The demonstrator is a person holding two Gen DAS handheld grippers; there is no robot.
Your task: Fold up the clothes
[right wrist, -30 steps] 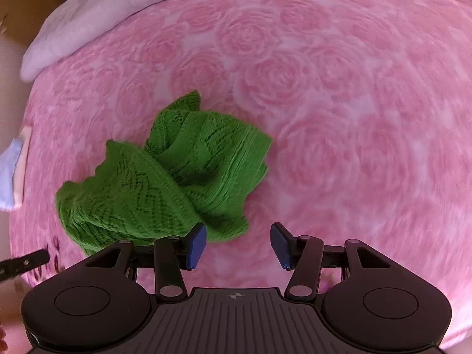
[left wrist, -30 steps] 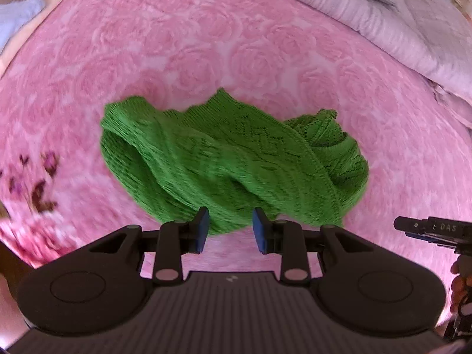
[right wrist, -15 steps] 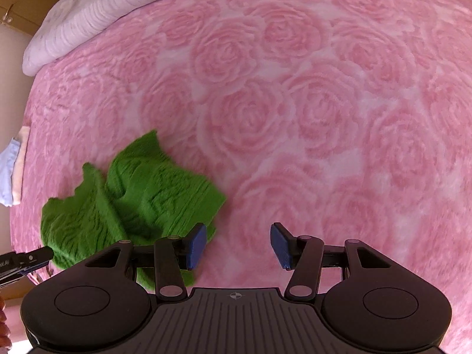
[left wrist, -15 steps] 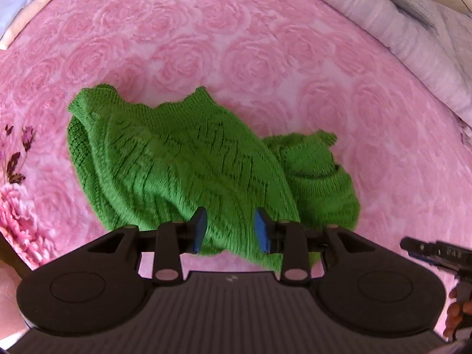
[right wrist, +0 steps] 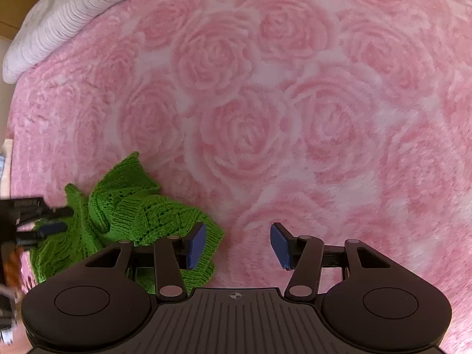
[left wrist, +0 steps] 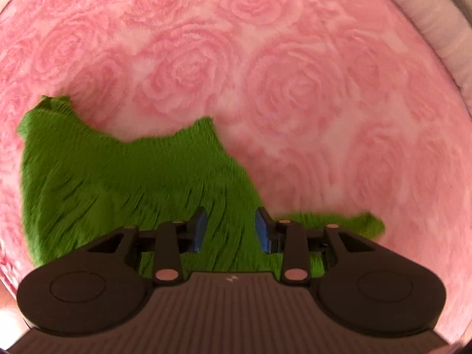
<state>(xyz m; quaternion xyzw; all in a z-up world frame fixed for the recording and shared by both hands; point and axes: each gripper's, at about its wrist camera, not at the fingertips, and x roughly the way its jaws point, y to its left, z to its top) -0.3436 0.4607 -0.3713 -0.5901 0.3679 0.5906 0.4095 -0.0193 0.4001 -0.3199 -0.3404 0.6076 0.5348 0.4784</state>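
Pink rose-patterned bedspread (right wrist: 295, 118): our working surface, with a pale ribbed quilt (right wrist: 59, 20) along its far edge. Item: one green knit sweater (left wrist: 118, 183), openwork lace stitch, crumpled in a heap on the bedspread; blurred in the left view, crisp in the right (right wrist: 141, 215). Our left gripper (left wrist: 230, 233) sits over the sweater, fingers spread, nothing pinched. Our right gripper (right wrist: 236, 244) sits at the sweater's right edge, fingers wide apart, empty.
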